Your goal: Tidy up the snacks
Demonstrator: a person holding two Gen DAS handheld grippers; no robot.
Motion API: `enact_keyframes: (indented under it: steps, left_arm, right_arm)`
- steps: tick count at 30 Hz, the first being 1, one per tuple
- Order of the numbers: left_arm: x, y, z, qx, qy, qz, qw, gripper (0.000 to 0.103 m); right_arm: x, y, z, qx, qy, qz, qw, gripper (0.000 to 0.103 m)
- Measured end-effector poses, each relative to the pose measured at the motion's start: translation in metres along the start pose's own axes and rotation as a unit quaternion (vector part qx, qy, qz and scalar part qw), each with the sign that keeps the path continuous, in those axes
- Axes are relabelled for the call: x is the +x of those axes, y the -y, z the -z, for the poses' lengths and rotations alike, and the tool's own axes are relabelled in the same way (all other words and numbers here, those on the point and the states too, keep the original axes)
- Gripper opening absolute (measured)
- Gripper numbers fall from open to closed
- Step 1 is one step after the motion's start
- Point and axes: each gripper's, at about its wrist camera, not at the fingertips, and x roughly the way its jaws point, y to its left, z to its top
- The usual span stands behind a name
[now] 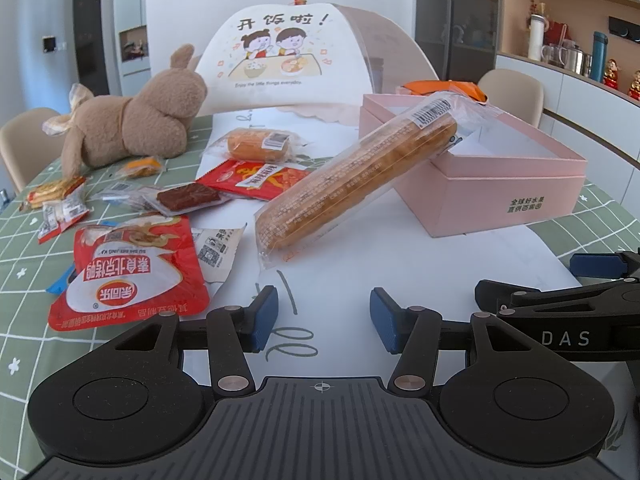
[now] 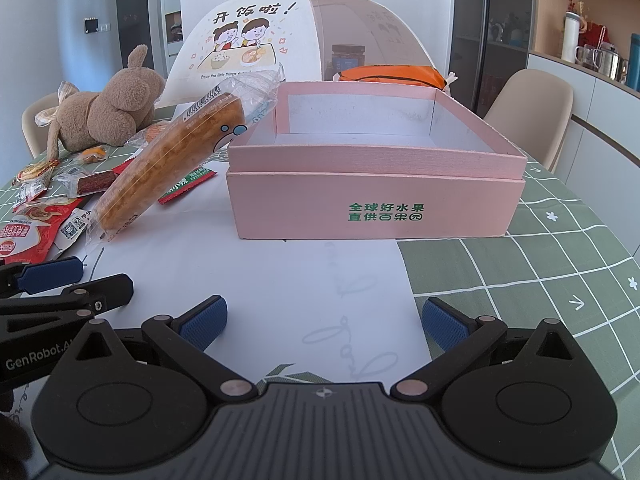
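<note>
A long wrapped pastry stick (image 1: 352, 178) leans with its top end on the rim of the open pink box (image 1: 508, 196); it also shows in the right wrist view (image 2: 168, 168), left of the box (image 2: 376, 208). Several snack packets lie left of it: a large red pouch (image 1: 132, 272), a smaller red pouch (image 1: 256, 178), a dark bar (image 1: 188, 198), a wrapped bun (image 1: 260, 144). My left gripper (image 1: 323, 320) is open and empty, just short of the stick's lower end. My right gripper (image 2: 324, 322) is open and empty, in front of the box.
A plush rabbit (image 1: 136, 124) lies at the back left. A mesh food cover (image 1: 280, 56) stands behind the snacks. An orange pack (image 2: 392, 74) sits behind the box. Small wrapped candies (image 1: 60, 200) lie at the left. A green checked cloth (image 2: 540, 280) covers the table.
</note>
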Motion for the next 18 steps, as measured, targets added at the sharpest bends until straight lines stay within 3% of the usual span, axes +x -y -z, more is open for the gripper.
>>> enact_keyframes:
  steps: [6,9,12,15,18]
  left_arm:
    - [-0.001,-0.002,0.000,-0.001,0.001,0.007,1.0000,0.054]
    - [-0.004,-0.013,-0.012,0.009,-0.017,0.061,0.9980,0.051]
    - [-0.012,-0.031,-0.042,0.047,0.018,0.074,0.9960,0.051]
    - [0.008,-0.041,-0.073,0.114,0.005,0.115,0.9869,0.048]
    - [0.031,-0.037,-0.091,0.172,-0.020,0.173,0.9695,0.049]
  right_arm:
    - [-0.001,0.000,-0.001,0.000,0.000,0.000,1.000,0.103]
    - [-0.001,0.001,-0.002,0.011,-0.004,0.000,1.000,0.103]
    - [0.001,-0.002,-0.015,0.007,-0.055,0.002,0.998,0.103]
    - [0.002,-0.009,-0.022,0.035,-0.082,0.033,0.995,0.103]
    - [0.004,-0.015,-0.028,0.063,-0.104,0.060,0.991,0.103]
